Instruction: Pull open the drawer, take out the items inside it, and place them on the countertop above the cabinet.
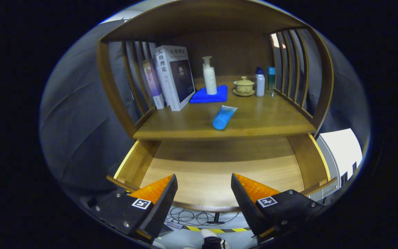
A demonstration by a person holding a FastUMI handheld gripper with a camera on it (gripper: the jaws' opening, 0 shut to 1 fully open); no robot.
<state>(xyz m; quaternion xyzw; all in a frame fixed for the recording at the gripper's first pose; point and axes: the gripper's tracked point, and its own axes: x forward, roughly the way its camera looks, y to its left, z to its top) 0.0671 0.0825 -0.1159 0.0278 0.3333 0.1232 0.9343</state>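
Above the front edge of the open drawer (219, 176), the gripper (204, 193) hangs with its two fingers spread wide apart and nothing between them. The drawer is pulled well out from under the countertop (271, 119), and the part of its wooden floor that shows is bare; the rear strip lies in shadow under the countertop, so I cannot tell whether anything remains back there. A blue tube (224, 117) lies on the countertop near its front edge, cap end toward the gripper. Beyond it a white pump bottle (209, 76) stands on a folded blue cloth (210, 95), with books (171, 77) to one side and a lidded cup (244, 85) and two small bottles (264, 81) to the other.

Judging from this, the task looks close to finished. The sensible step is to tip the gripper down and look into the shaded rear before calling it done. If something is there, keep the fingers wide, reach in low under the countertop's lip, and set the item down in the open patch beside the tube, well clear of the edge.
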